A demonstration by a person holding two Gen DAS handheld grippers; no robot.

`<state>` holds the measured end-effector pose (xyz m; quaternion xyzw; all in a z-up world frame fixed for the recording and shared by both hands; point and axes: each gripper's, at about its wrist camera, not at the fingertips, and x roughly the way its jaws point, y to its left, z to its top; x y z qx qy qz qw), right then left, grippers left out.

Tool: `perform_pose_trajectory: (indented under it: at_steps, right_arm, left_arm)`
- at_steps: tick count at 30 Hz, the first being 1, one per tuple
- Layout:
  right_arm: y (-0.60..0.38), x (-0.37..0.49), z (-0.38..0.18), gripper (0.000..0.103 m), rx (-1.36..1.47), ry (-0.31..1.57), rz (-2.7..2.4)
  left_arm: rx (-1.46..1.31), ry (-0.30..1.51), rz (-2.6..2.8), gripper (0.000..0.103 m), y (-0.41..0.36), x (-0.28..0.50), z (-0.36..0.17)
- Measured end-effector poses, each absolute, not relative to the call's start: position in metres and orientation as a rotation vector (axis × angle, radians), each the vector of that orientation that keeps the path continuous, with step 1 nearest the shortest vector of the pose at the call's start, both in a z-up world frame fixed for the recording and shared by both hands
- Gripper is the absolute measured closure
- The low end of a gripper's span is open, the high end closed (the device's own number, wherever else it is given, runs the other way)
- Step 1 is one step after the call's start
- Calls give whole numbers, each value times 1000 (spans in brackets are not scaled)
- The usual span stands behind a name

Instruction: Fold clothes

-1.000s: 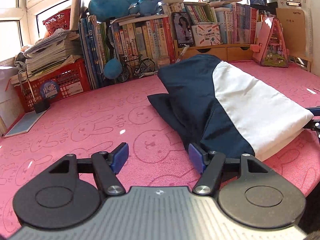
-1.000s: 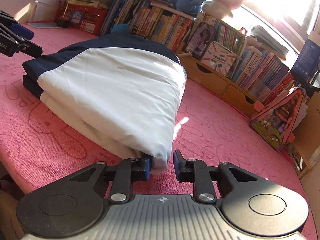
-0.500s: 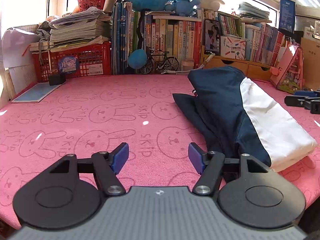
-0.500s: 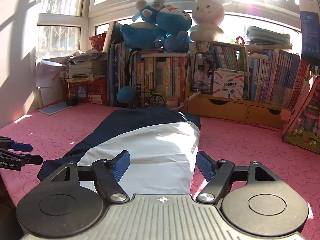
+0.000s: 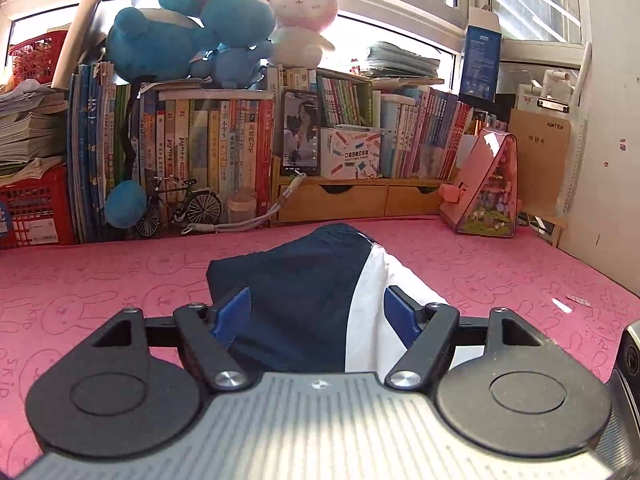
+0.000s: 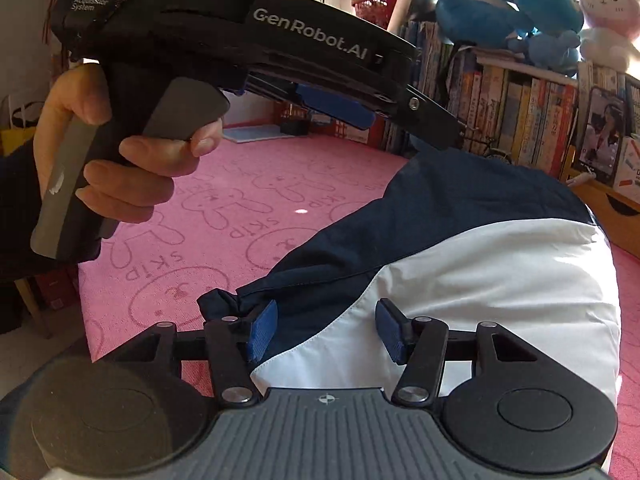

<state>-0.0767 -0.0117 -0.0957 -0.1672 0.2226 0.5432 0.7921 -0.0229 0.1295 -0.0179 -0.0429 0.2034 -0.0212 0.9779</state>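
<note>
The left hand-held gripper [image 5: 316,312] is opening, its blue pads [image 5: 232,314] standing wide and gripping nothing. The right hand-held gripper [image 6: 326,330] is closing, its pads apart and clamping nothing. The folded jacket [image 6: 460,248], navy with a white panel, is lying on the pink rabbit-print surface [image 6: 224,208], just ahead of and beneath both sets of fingers. A person's hand [image 6: 120,160] is gripping the left unit's handle above the surface.

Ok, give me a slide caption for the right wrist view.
Right gripper, jaws closing, above the folded navy-and-white garment; a hand holds the left gripper alongside.
</note>
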Motion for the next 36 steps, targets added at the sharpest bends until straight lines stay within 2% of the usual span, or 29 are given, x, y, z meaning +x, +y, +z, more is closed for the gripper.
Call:
perform_pose_trajectory:
  at_steps: [6,13,16,17,20,24,28,30,34,36]
  right_arm:
    - [-13,-73,-94,46,-348,513,1213]
    - [-15,-66,-92,46,-318,554,1251]
    - [-14,-63,-93,46,-315,563,1259]
    - [-13,-62,-93,45,-315,564,1261]
    - [-10,-62,-93,45,-316,568,1267]
    - [-10,-59,-93,41,-304,578,1288]
    - [-19,-57,-93,34,-267,603,1371]
    - [-25,-62,-93,28,-270,615,1440]
    - [-50,-74,-85,29,-272,593,1544]
    - [-71,-75,-75,29,-225,580,1558]
  left_arm:
    - [43,535,156,28,123,42,-51]
    - [-46,617,342,27,175,30,-82]
    - [-38,610,401,28,183,21,-68]
    - [-72,587,408,33,186,19,-58]
    - [-137,505,339,34,177,10,-30]
    - [-121,426,156,29,137,7,-10]
    - [-146,515,52,29,113,19,-36]
    - [-155,560,49,29,110,24,-49]
    - [-86,567,105,26,111,19,-65]
    - [-51,564,116,21,113,14,-67]
